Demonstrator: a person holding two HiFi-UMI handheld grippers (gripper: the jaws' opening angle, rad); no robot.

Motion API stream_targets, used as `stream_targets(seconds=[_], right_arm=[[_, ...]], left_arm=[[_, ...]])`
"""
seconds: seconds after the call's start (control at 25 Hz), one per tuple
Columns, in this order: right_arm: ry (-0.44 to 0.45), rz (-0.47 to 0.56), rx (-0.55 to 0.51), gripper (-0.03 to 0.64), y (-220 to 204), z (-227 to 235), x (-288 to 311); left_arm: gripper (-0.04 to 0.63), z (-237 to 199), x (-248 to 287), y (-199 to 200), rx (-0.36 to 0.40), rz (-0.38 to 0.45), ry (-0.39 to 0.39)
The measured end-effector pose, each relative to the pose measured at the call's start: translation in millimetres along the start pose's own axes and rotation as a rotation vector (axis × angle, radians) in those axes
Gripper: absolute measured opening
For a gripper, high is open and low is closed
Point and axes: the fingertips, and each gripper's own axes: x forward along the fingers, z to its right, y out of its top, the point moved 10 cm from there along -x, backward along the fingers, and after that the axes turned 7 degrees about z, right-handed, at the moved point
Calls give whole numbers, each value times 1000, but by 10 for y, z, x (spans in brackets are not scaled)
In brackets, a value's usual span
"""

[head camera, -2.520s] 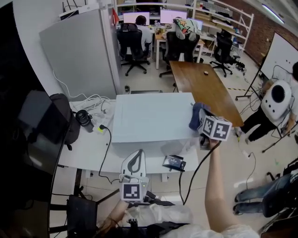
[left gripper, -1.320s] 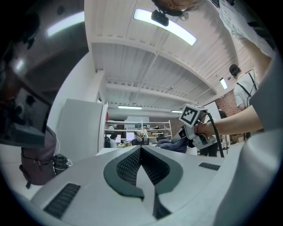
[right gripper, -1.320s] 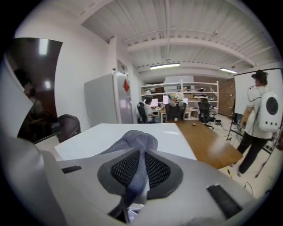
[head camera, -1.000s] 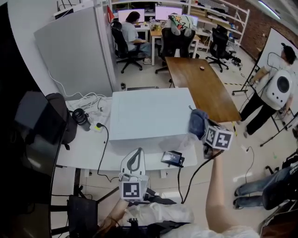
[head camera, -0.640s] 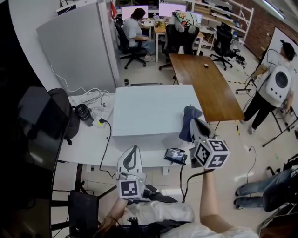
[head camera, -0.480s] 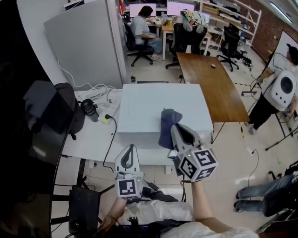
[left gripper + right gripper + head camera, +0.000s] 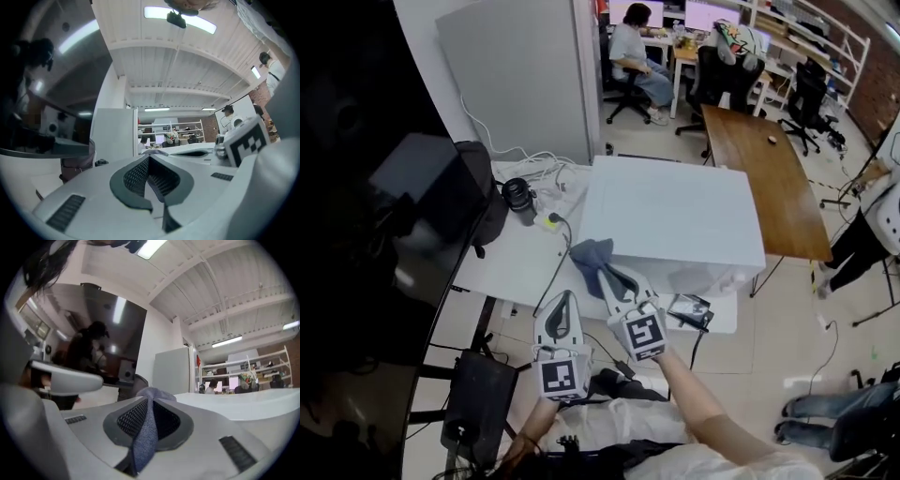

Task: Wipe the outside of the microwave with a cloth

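Blue cloth (image 7: pixel 589 253) sits pinched between the right gripper (image 7: pixel 600 274) jaws; the left gripper (image 7: pixel 564 300) jaws meet, empty. Friction against the microwave (image 7: pixel 675 216) may tug it free.

Microwave (image 7: pixel 675 216): white box, plain flat top up, upright on white table (image 7: pixel 511 272). Sits at 2 o'clock from head view centre. Front face toward 6 o'clock, in shade. Door closed.

Cloth (image 7: pixel 591 253): blue-grey, crumpled, soft weave. Pinched between pads of right gripper (image 7: pixel 600 267); bunch sticks out past tips, narrow strip runs back between pads. Held off table, at 8 o'clock of microwave, just beside its front-left corner. Contact with microwave: cannot tell.
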Motion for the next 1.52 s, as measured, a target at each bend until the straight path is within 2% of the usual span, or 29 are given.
stream_targets(seconds=[0.24,0.4,0.64,0.84,1.0,1.2,1.52], right_arm=[[-29,15,-337,57,-322,131,-118],[-48,5,-446,57,-371,230,-260],[-172,-28,-454,57,-384,632,-809],[-327,-118,-473,57,-411,1081,-1442],[-412,-178,-484,57,-449,1394,-1821],[-435,-209,-513,57,-459,1596,-2098],[-448,-143,-475,55,-429,1520,-2053]], left_arm=[[2,104,44,12,5,1,-30],[2,210,96,-12,1,3,-65],[2,386,164,-67,-2,-8,-104],[2,625,175,-173,20,-26,-178],[2,816,191,-139,-4,-23,-182],[2,988,109,-131,10,-25,-186],[2,1034,37,-125,30,-30,-135]])
